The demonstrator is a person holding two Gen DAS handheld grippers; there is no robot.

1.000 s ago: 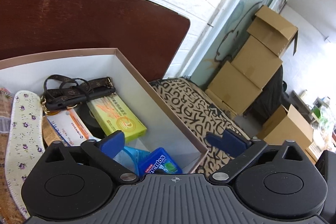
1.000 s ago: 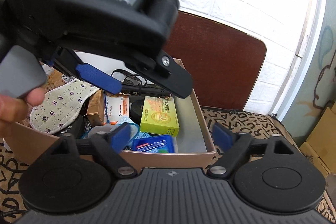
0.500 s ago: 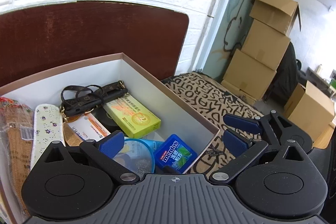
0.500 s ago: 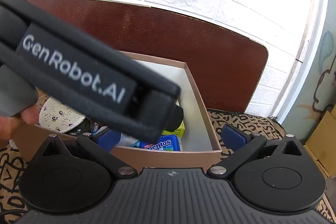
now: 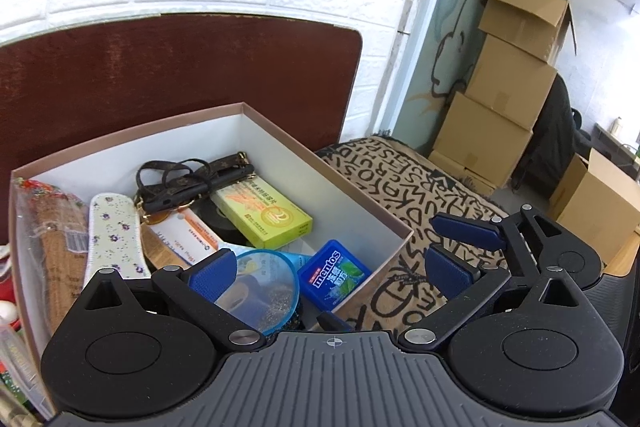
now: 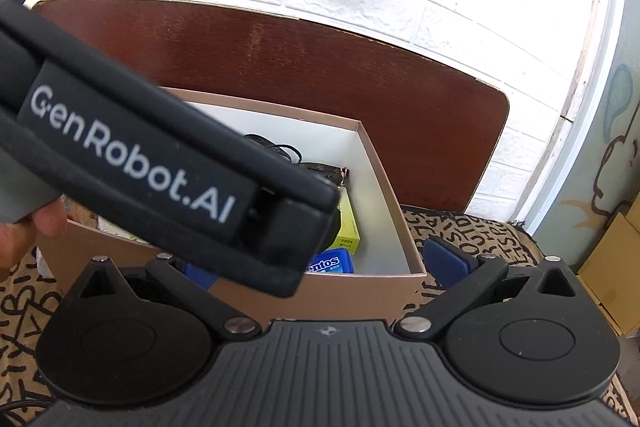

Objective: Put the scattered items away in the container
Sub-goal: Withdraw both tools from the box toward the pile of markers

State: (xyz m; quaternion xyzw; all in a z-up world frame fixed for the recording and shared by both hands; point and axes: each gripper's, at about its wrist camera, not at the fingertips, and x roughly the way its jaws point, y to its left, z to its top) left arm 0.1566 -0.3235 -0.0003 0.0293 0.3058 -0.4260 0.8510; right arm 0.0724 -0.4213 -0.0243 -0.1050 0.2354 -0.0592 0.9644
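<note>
An open cardboard box (image 5: 360,205) with white inner walls holds a blue mentos tin (image 5: 334,277), a yellow-green packet (image 5: 262,213), a brown strap (image 5: 188,181), a floral insole (image 5: 114,235), a white-orange packet (image 5: 182,237) and a clear round lid (image 5: 264,289). My left gripper (image 5: 330,269) is open and empty above the box's near right corner. My right gripper (image 6: 324,267) is open and empty just in front of the box (image 6: 396,195); the left gripper's black body (image 6: 160,179) hides most of the box there. The mentos tin (image 6: 330,265) shows under it.
The box sits on a letter-patterned cloth (image 5: 404,187) before a dark red headboard (image 5: 160,67) and a white brick wall. Stacked cardboard cartons (image 5: 504,99) stand at the right. The right gripper's fingers (image 5: 466,233) show right of the box in the left wrist view.
My left gripper has pulled back and up from the box, with more of the box and its contents in view. The right gripper has come closer, in front of the box. Both stay open.
</note>
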